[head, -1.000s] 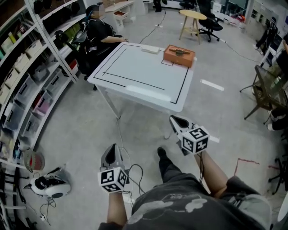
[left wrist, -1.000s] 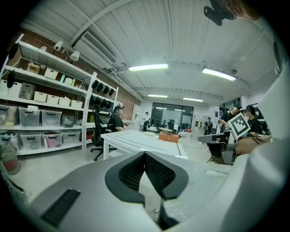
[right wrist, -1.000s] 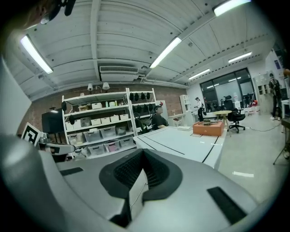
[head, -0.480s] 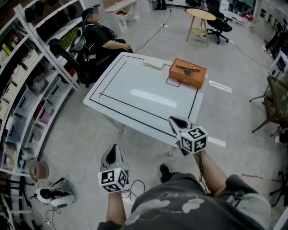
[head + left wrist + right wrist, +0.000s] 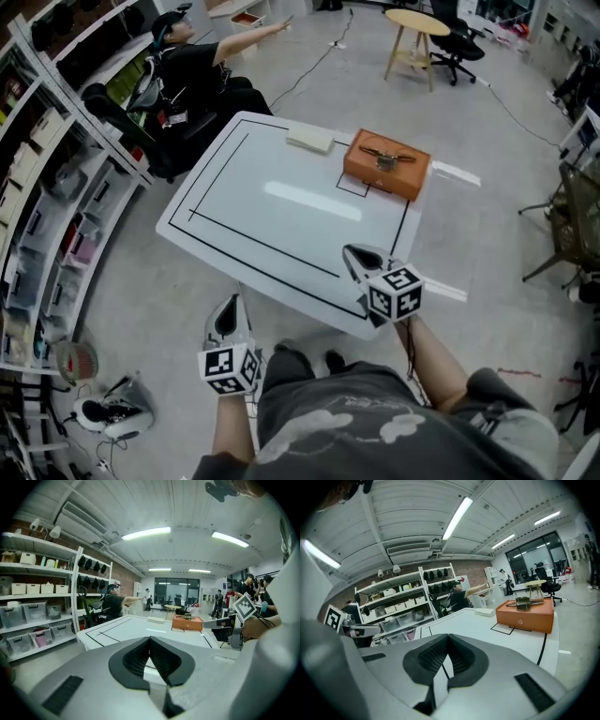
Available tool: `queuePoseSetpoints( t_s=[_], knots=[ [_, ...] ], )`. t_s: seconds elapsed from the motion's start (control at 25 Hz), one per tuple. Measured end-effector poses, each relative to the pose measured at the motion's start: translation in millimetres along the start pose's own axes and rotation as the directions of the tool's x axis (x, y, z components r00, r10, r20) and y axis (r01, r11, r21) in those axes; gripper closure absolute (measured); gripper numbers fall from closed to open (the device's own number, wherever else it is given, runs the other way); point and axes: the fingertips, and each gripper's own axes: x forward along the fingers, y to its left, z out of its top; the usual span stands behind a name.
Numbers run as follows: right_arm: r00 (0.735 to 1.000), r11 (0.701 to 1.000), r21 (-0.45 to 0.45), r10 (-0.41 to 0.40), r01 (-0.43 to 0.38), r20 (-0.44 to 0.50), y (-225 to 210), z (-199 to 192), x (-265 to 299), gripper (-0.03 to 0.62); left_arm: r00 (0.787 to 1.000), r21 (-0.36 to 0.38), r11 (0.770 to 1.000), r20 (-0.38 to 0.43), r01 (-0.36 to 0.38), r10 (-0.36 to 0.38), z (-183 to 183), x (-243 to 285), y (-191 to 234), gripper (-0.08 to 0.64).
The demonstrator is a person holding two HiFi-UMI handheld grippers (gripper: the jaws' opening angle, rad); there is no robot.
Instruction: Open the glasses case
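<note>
An orange case with a metal clasp on its lid stands closed at the far right of the white table. It also shows in the left gripper view and the right gripper view. A pale flat object lies just left of it. My right gripper is shut and empty over the table's near right corner, well short of the case. The left gripper is shut and empty too, below the table's near edge. Each gripper's own view shows its jaws meeting, left and right.
A person in black sits at the table's far left corner with an arm stretched out. Storage shelves line the left wall. A wooden stool and office chair stand beyond the table. A folding chair is at the right.
Both grippers have come forward to the table; the right one now hangs over its near corner. The table and case look closer. The seated person has raised an arm.
</note>
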Motion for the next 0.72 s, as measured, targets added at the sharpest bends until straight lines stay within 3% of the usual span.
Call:
queuePoseSetpoints(
  t_s=[0.4, 0.72],
  knots=[
    [0.995, 0.994, 0.065, -0.091, 0.088, 0.051, -31, 29, 41, 0.594, 0.992, 0.057, 0.990, 0.024, 0.125, -0.127, 40, 109, 27, 0.557],
    [0.968, 0.967, 0.093, -0.244, 0.239, 0.051, -55, 74, 121, 0.594, 0.955, 0.053, 0.954, -0.016, 0.296, -0.296, 77, 214, 83, 0.557]
  ],
)
